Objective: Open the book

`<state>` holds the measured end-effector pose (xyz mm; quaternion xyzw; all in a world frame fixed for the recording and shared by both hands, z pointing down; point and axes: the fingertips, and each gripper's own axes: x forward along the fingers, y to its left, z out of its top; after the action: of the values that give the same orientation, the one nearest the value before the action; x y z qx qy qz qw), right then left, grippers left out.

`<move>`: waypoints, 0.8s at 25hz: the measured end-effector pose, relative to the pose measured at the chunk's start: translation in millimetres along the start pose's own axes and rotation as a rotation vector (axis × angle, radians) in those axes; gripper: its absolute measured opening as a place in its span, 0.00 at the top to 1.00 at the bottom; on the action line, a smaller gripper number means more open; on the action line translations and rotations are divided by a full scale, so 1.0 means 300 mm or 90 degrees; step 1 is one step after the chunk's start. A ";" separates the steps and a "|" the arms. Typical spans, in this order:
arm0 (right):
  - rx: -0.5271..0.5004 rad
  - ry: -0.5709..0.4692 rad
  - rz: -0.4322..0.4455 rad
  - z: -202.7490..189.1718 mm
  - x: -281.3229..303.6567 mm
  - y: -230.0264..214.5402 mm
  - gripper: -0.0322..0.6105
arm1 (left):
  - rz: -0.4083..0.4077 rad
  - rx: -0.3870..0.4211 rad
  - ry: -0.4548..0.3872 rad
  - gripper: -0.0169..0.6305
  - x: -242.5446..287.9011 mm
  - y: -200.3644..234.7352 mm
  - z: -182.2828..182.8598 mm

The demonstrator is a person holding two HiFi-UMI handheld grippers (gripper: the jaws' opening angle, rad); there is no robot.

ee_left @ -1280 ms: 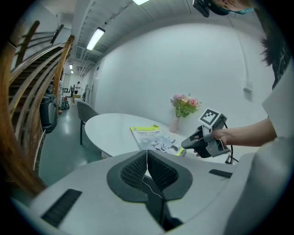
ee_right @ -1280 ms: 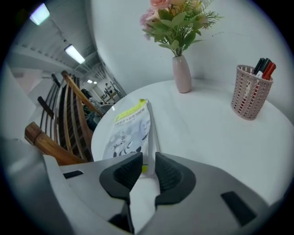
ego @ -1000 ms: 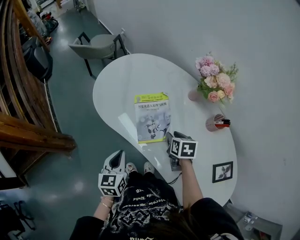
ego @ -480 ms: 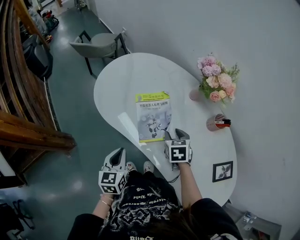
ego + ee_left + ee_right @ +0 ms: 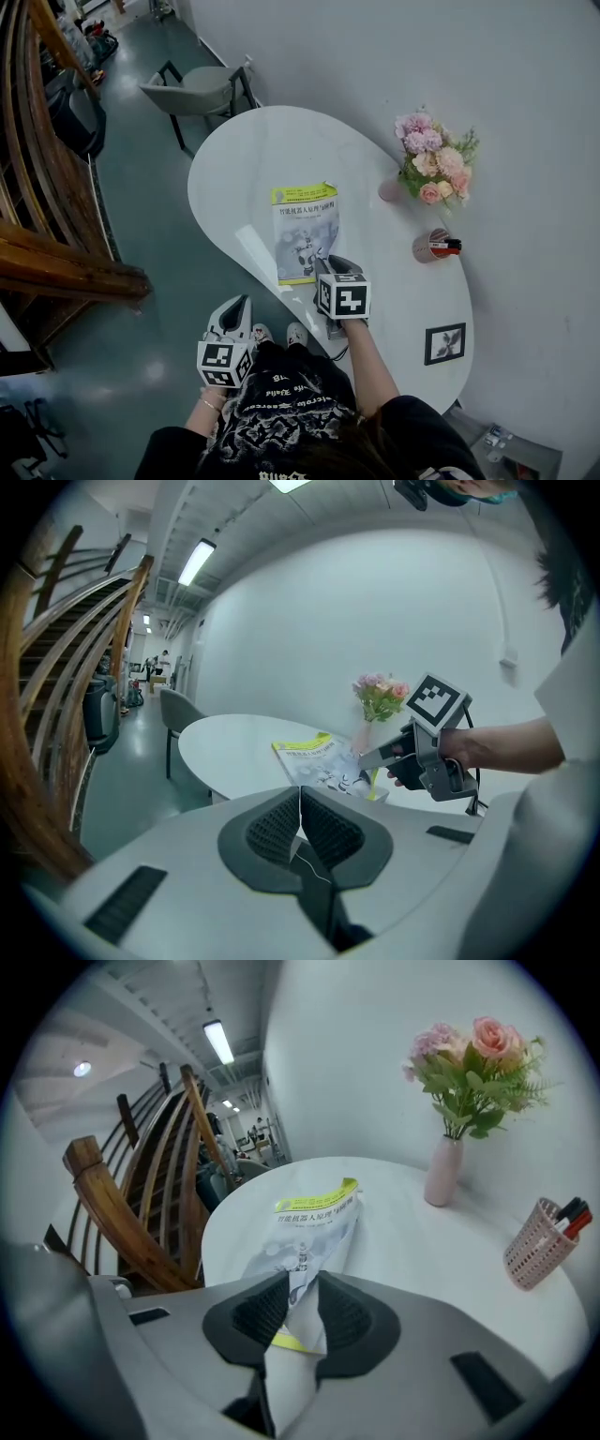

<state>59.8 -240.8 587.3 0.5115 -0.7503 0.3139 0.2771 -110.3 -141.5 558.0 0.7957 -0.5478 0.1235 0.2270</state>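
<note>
right gripper (image 5: 327, 265) just closing, pinches lifted book cover (image 5: 302, 223); left gripper (image 5: 300, 806) closed, empty

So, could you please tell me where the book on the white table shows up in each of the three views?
Head view: the book lies at centre, on the white table.
Left gripper view: the book is just right of centre, at mid-height.
Right gripper view: the book is at lower centre, its cover curling up toward the camera.
Shared landmark: the pink flowers, right of the book in all three.
</note>
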 end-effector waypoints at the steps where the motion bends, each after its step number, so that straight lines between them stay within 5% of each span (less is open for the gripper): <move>1: -0.004 -0.005 -0.014 0.007 -0.002 -0.005 0.81 | 0.001 -0.001 0.000 0.94 -0.002 0.003 0.000; 6: -0.004 -0.004 -0.026 0.007 0.001 0.001 0.87 | 0.008 -0.004 -0.002 0.94 -0.009 0.014 -0.002; 20: -0.038 -0.022 0.046 0.034 0.016 0.171 0.89 | 0.019 -0.011 -0.002 0.94 -0.023 0.043 -0.009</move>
<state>8.9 -236.8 574.6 0.4811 -0.7818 0.2926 0.2678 -124.6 -138.3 560.0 0.7856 -0.5611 0.1210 0.2310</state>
